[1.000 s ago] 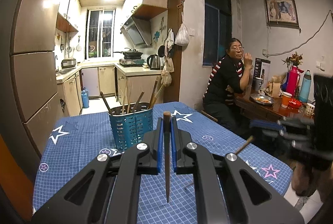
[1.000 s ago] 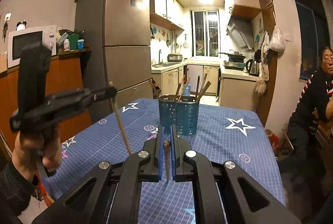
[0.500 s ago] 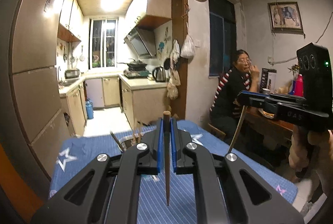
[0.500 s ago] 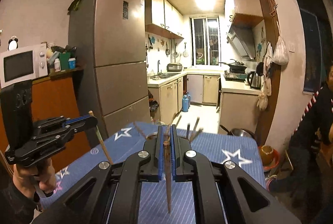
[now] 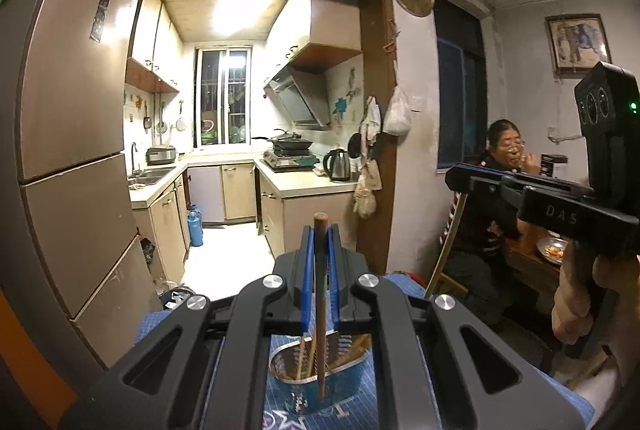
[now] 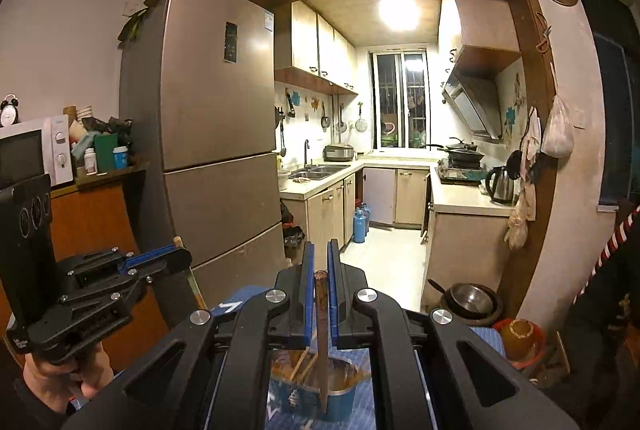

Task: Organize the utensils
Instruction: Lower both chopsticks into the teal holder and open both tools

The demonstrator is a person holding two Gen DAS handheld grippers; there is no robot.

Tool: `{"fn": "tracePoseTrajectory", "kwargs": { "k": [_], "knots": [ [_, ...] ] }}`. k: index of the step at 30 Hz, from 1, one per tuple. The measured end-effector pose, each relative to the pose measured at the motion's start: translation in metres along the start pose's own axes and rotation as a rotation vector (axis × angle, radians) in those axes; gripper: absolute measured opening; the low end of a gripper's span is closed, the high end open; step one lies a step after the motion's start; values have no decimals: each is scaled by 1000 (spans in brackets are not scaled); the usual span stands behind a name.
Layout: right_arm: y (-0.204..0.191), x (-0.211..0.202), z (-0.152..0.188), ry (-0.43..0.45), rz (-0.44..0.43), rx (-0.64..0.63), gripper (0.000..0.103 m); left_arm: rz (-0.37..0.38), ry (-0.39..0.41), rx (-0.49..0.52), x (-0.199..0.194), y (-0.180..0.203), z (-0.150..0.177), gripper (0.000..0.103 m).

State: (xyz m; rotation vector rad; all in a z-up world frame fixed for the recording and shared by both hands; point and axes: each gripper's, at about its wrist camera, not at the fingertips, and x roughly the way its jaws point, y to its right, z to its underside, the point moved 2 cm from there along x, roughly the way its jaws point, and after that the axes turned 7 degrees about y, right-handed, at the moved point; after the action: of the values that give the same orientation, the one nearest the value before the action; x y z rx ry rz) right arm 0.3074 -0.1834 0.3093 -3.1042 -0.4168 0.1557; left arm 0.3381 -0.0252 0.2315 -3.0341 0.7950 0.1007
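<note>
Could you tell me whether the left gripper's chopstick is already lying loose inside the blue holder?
No, the left gripper is clamped on the chopstick, which hangs upright with its tip over the blue holder.

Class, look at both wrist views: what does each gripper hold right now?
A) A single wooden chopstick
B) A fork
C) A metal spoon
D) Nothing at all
A: the left gripper clamps an upright chopstick, and the right gripper clamps another chopstick, both hanging over the blue utensil holder.

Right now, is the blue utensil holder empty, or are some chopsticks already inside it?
Not empty. The blue utensil holder stands upright and already holds several chopsticks, which lean against its inner wall.
</note>
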Motion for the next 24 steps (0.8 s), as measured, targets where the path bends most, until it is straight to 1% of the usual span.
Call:
{"fn": "tracePoseTrajectory", "kwargs": {
  "k": [4, 8, 12, 13, 17, 19, 24],
  "knots": [
    [6, 30, 0, 1, -3, 7, 7, -14, 6, -14, 23, -9, -1, 5],
    [10, 58, 9, -1, -10, 8, 7, -24, -1, -30, 42, -15, 6, 5],
    [18, 78, 31, -25, -16, 31, 7, -41, -37, -9, 62, -18, 25, 5],
    [20, 84, 39, -36, -17, 35, 7, -41, -52, -8, 67, -19, 34, 5],
    [25, 103, 69, -80, -18, 50, 7, -48, -98, -20, 81, -27, 57, 5],
    [25, 109, 79, -95, -24, 50, 7, -53, -125, -20, 87, -31, 68, 5],
    [20, 116, 93, -123, -32, 38, 7, -61, -162, -26, 93, -37, 82, 5]
  ]
}}
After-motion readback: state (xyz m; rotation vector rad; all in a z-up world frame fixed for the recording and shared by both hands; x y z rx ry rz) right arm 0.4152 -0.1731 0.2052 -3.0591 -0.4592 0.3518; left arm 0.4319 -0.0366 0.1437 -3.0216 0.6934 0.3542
